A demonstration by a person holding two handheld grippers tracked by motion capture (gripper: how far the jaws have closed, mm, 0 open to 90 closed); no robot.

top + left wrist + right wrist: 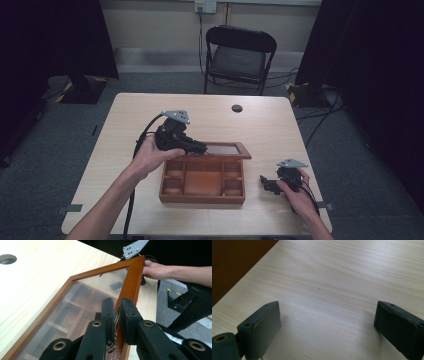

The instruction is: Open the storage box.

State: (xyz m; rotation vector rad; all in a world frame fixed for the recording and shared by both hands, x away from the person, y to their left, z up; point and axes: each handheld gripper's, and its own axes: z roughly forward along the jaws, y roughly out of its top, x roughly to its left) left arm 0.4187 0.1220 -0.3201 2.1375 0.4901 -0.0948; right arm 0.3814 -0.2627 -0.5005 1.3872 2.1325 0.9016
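Your left gripper point(117, 315) pinches the brass latch point(111, 346) on the glass lid point(131, 285) of the wooden box point(202, 199) at centre frame, while your right gripper point(325, 325) rests wide open at lower right.

Your raised glass-paned wooden lid point(226, 149) blocks reach into the compartmented brown wooden box point(202, 182) from the far side; from above and the near side it stands open. Bare pale wooden table point(150, 107) gives you passage left, right and beyond.
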